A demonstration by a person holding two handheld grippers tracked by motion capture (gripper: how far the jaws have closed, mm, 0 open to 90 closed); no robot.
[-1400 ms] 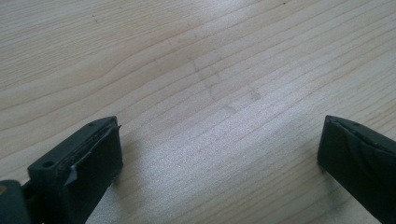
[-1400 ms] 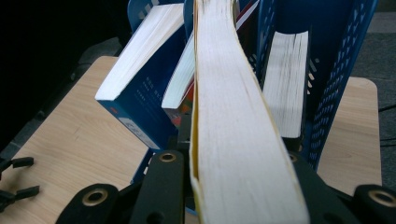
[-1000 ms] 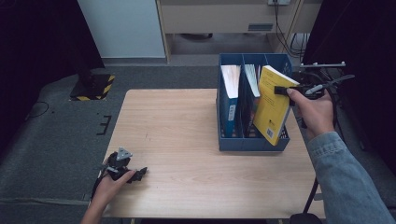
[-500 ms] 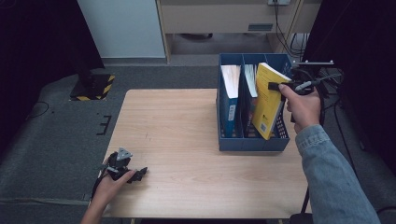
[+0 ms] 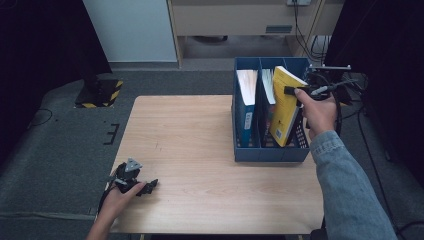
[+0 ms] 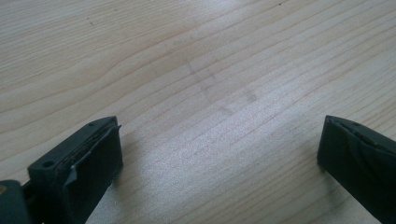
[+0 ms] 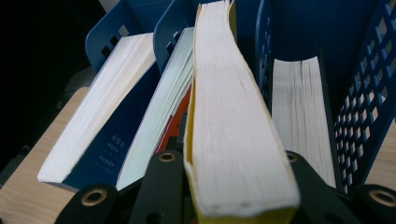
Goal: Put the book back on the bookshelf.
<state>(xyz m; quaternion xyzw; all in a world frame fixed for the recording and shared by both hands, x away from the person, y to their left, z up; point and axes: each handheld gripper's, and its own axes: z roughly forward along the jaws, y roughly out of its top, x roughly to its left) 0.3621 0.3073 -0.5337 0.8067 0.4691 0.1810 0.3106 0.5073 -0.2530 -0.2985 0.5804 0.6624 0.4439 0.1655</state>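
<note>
Our right gripper (image 5: 292, 91) has carried the yellow book (image 5: 284, 107) inward and down from a second ago, when it leaned out over the near right corner of the blue file rack (image 5: 270, 152); now the book stands steeper, its lower end sunk into the rack's right-hand part. The jaws are clamped on the book's top edge, as the right gripper view shows, with the page block (image 7: 233, 121) running straight ahead between them. We judge the shelving nearly done, with only the last lowering and release left. We count four books in all: the blue-covered one (image 7: 100, 140) and a thinner one (image 7: 163, 109) to the left of our grip, the yellow one in hand, and one (image 7: 299, 121) low to its right. Our left gripper (image 5: 131, 181) rests on the table (image 5: 190, 150) well apart, jaws wide and empty over bare wood.
</note>
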